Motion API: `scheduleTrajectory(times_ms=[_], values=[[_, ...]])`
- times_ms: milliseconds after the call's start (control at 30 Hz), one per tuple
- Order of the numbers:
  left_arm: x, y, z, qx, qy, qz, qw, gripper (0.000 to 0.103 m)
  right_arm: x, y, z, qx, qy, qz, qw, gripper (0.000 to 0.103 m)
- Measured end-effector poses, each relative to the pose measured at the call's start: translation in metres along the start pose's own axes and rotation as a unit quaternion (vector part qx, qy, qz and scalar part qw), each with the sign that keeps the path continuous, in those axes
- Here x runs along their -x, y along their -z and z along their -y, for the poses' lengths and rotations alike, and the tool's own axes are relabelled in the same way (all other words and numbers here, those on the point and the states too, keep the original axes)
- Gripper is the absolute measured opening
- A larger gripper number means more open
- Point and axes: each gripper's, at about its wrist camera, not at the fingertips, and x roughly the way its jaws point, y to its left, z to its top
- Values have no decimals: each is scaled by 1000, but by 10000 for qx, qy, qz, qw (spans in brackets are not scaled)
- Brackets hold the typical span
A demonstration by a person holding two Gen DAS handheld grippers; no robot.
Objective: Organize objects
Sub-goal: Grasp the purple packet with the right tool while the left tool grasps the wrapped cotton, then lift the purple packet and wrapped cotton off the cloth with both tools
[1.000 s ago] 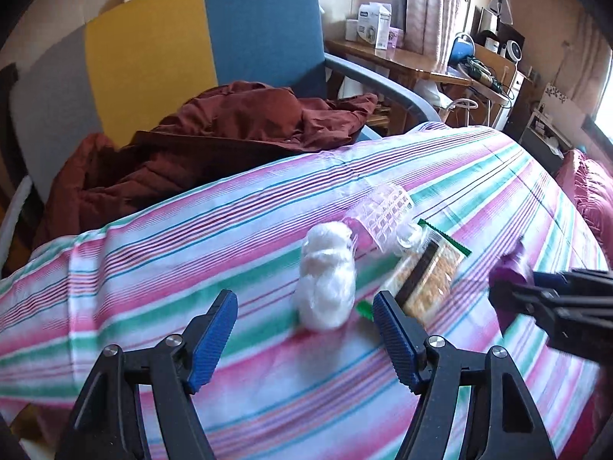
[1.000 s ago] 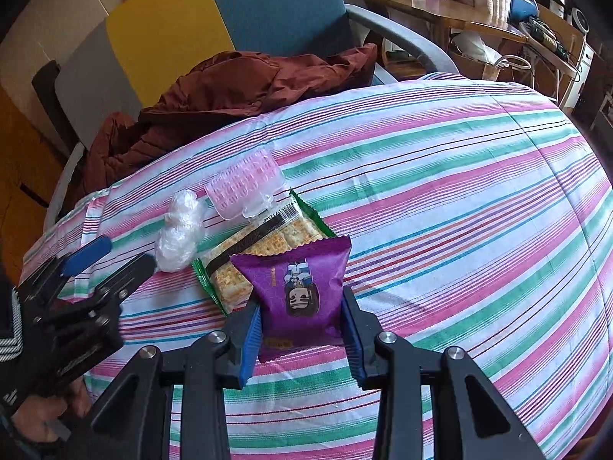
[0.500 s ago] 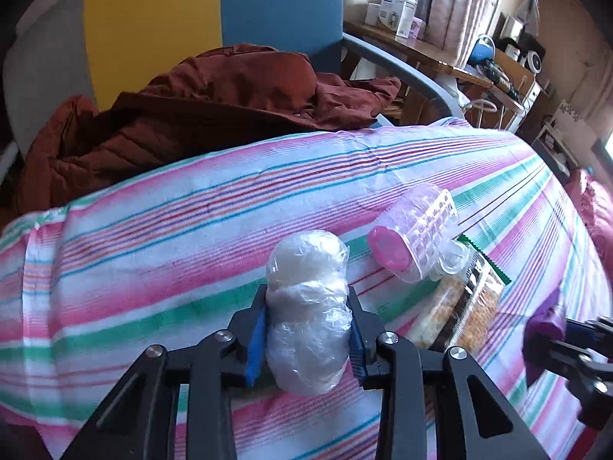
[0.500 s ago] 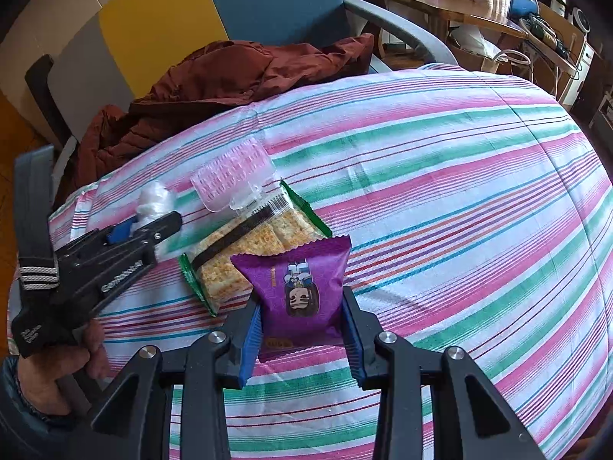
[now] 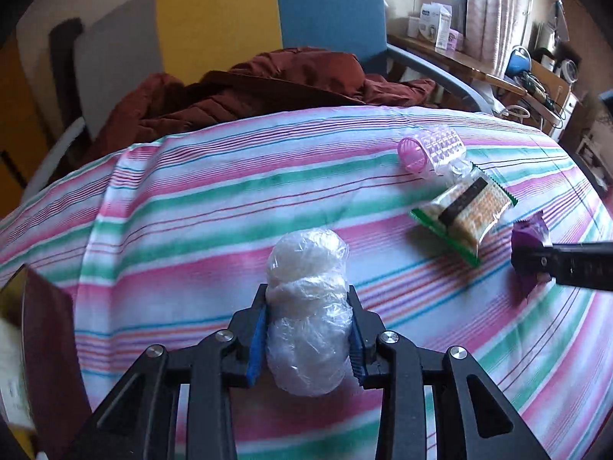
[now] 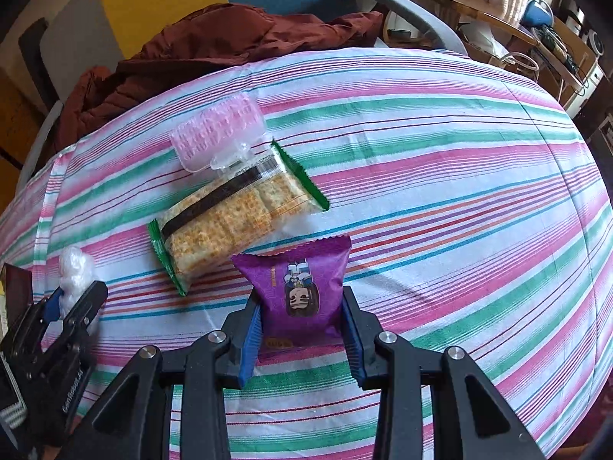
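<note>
A: Two of the four loose things are already gripped. The left hand-held gripper (image 5: 308, 339) is clamped on the plastic-wrapped white bundle (image 5: 306, 306), and the right hand-held gripper (image 6: 300, 335) is clamped on the purple snack pouch (image 6: 300, 287).

B: And what is left lying?

A: The cracker packet (image 6: 237, 218) and the pink hair roller (image 6: 216, 130), both on the striped bed cover (image 6: 440, 176). The roller's clear wrapping touches the packet's far end.

B: Which hand-held gripper is nearer the packet?

A: The right one, I'd say. In its own view the packet lies just ahead and to the left of the pouch, nearly touching the pouch's top edge. Its long axis runs on a slant, near-left to far-right. From the left view the packet (image 5: 465, 211) sits well off to the right.

B: So where does the bundle go?

A: There is a dark box edge (image 5: 42, 329) at the left rim of the left view; whether that is the destination I cannot tell. Both hands are full, so something must be set down first, I judge
</note>
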Motion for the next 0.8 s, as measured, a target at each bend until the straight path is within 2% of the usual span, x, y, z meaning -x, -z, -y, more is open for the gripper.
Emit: scheduleTrajectory(times_ms=[333, 800], values=[[-2, 4, 5, -29, -27, 177, 9998, 37, -4, 2, -8, 270, 142, -77, 9995, 37], [-2, 4, 2, -21, 9, 206, 9998, 37, -5, 2, -12, 507, 363, -75, 9980, 38]])
